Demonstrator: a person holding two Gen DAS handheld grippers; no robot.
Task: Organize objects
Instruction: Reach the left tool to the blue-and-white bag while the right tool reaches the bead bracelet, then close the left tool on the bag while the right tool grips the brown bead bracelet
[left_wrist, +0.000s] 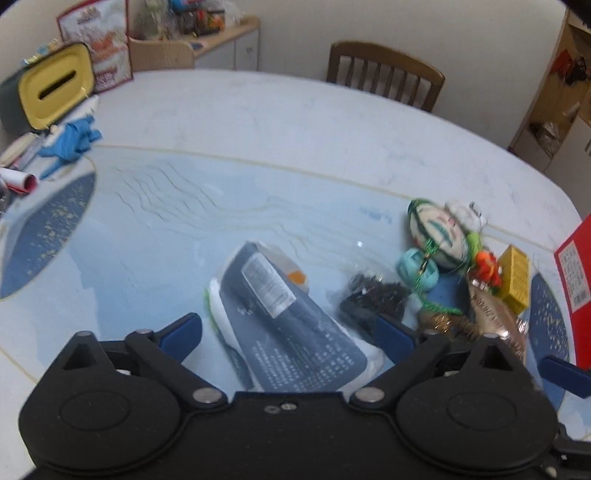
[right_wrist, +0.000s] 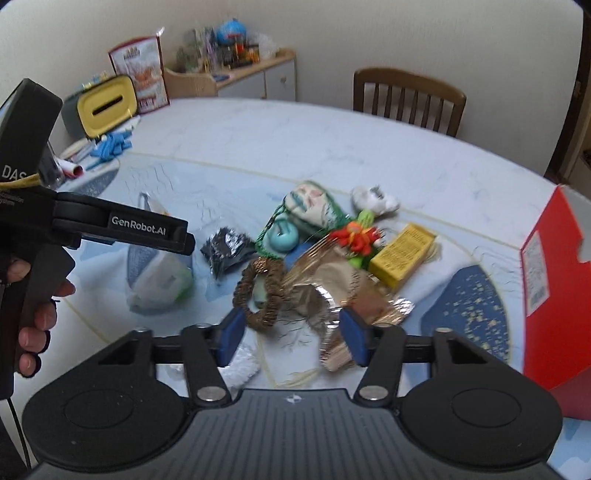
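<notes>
My left gripper (left_wrist: 289, 336) is open low over the table, its blue pads on either side of a grey-blue printed packet (left_wrist: 288, 325) lying flat; this packet (right_wrist: 159, 273) also shows under the left tool in the right wrist view. My right gripper (right_wrist: 292, 336) is open just above a gold foil bag (right_wrist: 332, 291) and a brown woven ring (right_wrist: 262, 288). The pile beyond holds a painted face ball in green netting (right_wrist: 310, 203), a teal yarn ball (right_wrist: 282, 236), a black bag (right_wrist: 225, 251), an orange flower (right_wrist: 354, 236), a white plush (right_wrist: 373, 197) and a yellow box (right_wrist: 400, 254).
A red carton (right_wrist: 554, 277) stands at the table's right edge. Far left are a yellow-lidded tissue box (left_wrist: 55, 85), a blue glove (left_wrist: 72, 142) and rolled paper (left_wrist: 20, 181). A wooden chair (left_wrist: 384, 74) stands behind the table. A hand (right_wrist: 37, 321) grips the left tool.
</notes>
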